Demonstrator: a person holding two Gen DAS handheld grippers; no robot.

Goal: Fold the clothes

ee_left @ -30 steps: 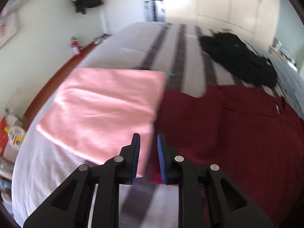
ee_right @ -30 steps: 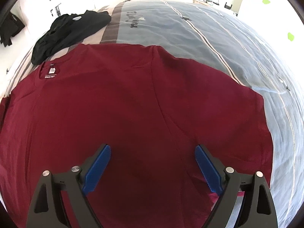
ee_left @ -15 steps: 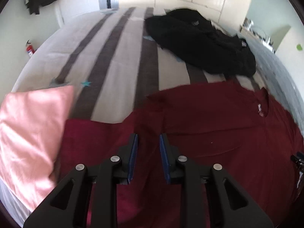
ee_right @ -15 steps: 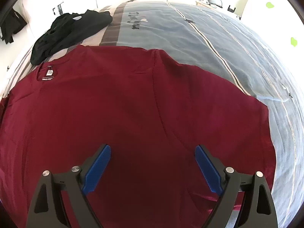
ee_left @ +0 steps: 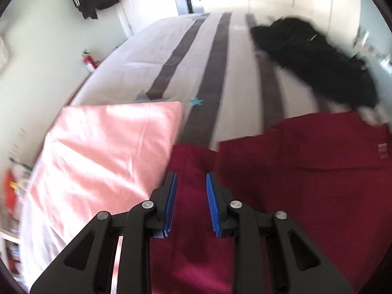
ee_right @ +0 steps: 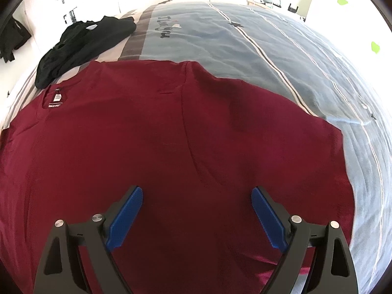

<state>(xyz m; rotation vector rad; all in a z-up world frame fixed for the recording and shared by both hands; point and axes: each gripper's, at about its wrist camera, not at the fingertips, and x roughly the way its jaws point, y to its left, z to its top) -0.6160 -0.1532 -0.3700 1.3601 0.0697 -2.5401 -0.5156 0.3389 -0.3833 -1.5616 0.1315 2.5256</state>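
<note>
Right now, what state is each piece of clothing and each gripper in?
Red T-shirt: spread flat on the bed, not yet folded, label showing at the neck.
Pink cloth: folded, lying beside the shirt's sleeve.
Black clothes: in a loose heap, unfolded.
Left gripper: narrowly open over the sleeve, holding nothing.
Right gripper: wide open above the shirt, holding nothing.

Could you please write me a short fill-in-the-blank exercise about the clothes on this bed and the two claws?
1. The right claw hovers wide ____ over the maroon T-shirt.
2. Beside the shirt's sleeve lies a folded ____ garment.
3. The crumpled garment beyond the shirt's collar is ____.
4. The left claw holds ____ between its blue pads.

Missing words: open; pink; black; nothing
</note>
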